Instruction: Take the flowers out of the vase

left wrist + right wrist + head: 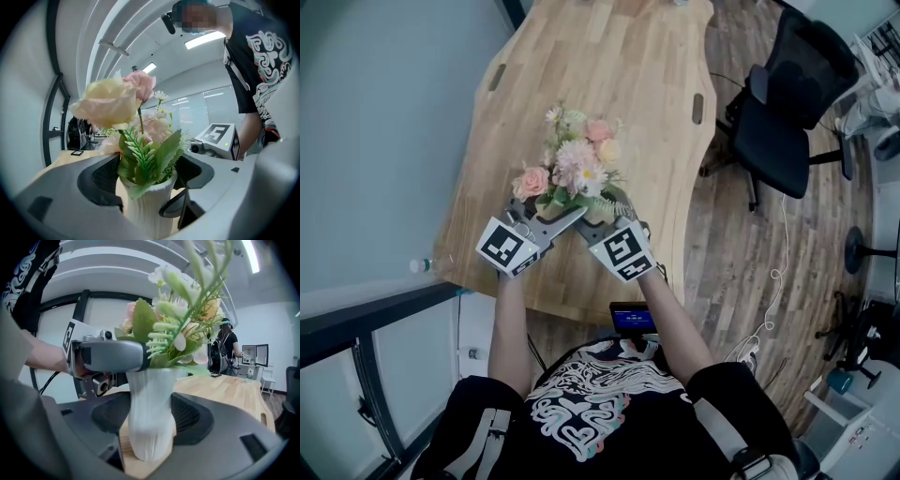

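Observation:
A bunch of pink, cream and white artificial flowers stands in a white ribbed vase on the wooden table, near its front edge. My right gripper is shut on the vase's body, one pad against each side. My left gripper sits higher, its jaws closed against the green leaves and stems just above the vase's rim. One of its fingers crosses the top of the vase. In the head view both grippers meet under the blooms and hide the vase.
A black office chair stands on the wood floor to the right of the table. A small water bottle lies at the table's left front corner. The table has slot cut-outs near its edges. A cable trails on the floor.

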